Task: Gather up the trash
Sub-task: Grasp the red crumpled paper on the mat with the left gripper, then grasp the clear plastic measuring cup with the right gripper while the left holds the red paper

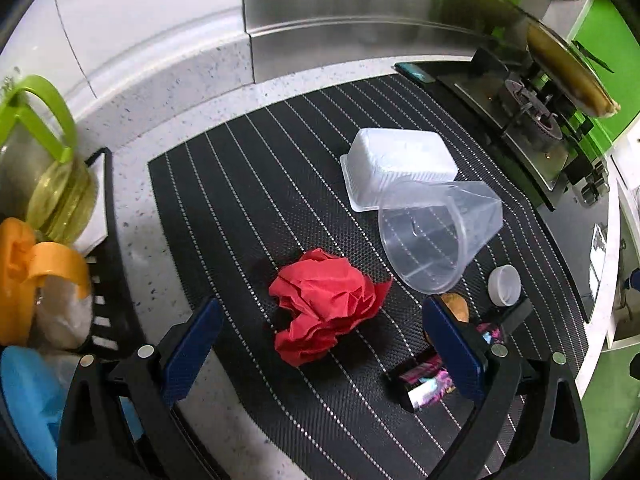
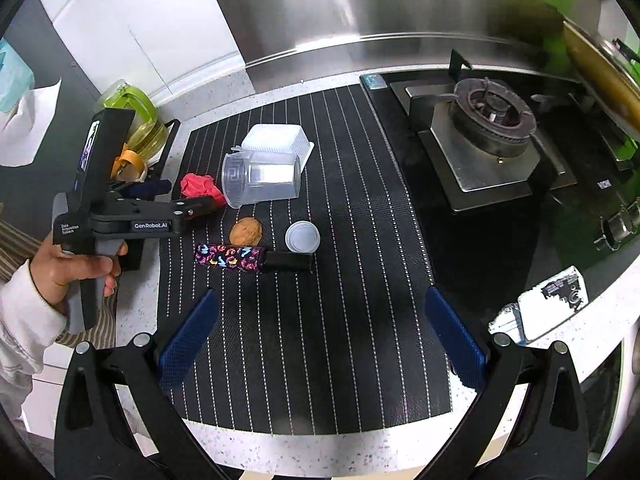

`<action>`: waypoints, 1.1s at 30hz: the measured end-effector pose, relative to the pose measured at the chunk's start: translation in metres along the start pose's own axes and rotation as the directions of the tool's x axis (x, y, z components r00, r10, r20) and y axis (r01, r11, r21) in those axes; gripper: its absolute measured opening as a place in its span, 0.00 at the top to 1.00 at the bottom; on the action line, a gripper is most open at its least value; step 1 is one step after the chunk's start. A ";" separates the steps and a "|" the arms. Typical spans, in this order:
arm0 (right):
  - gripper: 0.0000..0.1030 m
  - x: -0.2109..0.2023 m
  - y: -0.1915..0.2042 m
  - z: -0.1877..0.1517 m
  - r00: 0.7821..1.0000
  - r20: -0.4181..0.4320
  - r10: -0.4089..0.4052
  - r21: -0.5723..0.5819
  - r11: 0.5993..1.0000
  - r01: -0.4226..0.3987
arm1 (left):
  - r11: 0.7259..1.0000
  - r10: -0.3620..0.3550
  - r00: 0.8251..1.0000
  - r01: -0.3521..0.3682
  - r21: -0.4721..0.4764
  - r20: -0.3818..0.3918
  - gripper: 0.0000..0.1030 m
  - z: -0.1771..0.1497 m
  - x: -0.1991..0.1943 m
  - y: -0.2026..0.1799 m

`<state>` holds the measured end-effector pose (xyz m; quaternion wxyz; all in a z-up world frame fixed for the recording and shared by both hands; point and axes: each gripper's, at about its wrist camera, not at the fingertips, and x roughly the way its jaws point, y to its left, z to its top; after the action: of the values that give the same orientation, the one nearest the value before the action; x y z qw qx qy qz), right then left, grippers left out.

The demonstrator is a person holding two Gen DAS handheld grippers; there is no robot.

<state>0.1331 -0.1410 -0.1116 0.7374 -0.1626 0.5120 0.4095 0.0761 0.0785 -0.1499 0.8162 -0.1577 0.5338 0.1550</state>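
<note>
A crumpled red paper ball [image 1: 326, 304] [image 2: 200, 188] lies on the black striped mat [image 1: 248, 184] [image 2: 320, 340]. My left gripper [image 1: 324, 344] [image 2: 188, 198] is open, its blue pads either side of the ball without touching it. Behind lie a clear plastic cup [image 1: 438, 236] [image 2: 260, 178] on its side and an upturned white tray [image 1: 398, 164] [image 2: 278, 142]. A walnut [image 2: 245, 231] [image 1: 456, 306], a white cap [image 2: 303, 237] [image 1: 505, 285] and a patterned wrapper [image 2: 228, 257] [image 1: 426, 384] rest nearby. My right gripper [image 2: 322, 336] hangs open over bare mat, holding nothing.
A gas stove [image 2: 492, 120] [image 1: 532, 112] sits right of the mat, a pan [image 2: 604, 76] above it. Oil bottles with green [image 1: 44, 152] and orange [image 1: 44, 280] handles stand in a rack at left. A hand [image 2: 68, 268] holds the left gripper. A white card [image 2: 554, 300] lies near the counter edge.
</note>
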 end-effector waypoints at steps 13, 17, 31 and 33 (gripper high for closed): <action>0.03 0.021 0.014 0.016 1.000 -0.014 0.016 -0.007 1.000 -0.016 | 1.000 -0.015 0.999 0.015 0.014 -0.029 0.68 0.002 0.009 0.005; 0.03 0.028 0.024 0.024 1.000 -0.014 0.020 -0.017 1.000 -0.021 | 1.000 -0.018 1.000 0.019 0.013 -0.011 0.70 0.003 -0.003 0.005; 0.03 0.069 0.054 0.063 0.999 -0.032 0.035 -0.055 0.998 -0.037 | 1.000 -0.009 1.000 0.009 -0.005 0.027 0.70 0.005 -0.036 0.015; 0.03 0.075 0.056 0.067 0.999 -0.036 0.035 -0.059 0.998 -0.037 | 1.000 -0.010 0.999 0.011 -0.009 0.030 0.70 0.004 -0.038 0.018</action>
<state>0.1422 -0.0302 -0.1398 0.7156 -0.1824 0.5154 0.4347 0.0578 0.0931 -0.1150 0.8242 -0.1618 0.5199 0.1554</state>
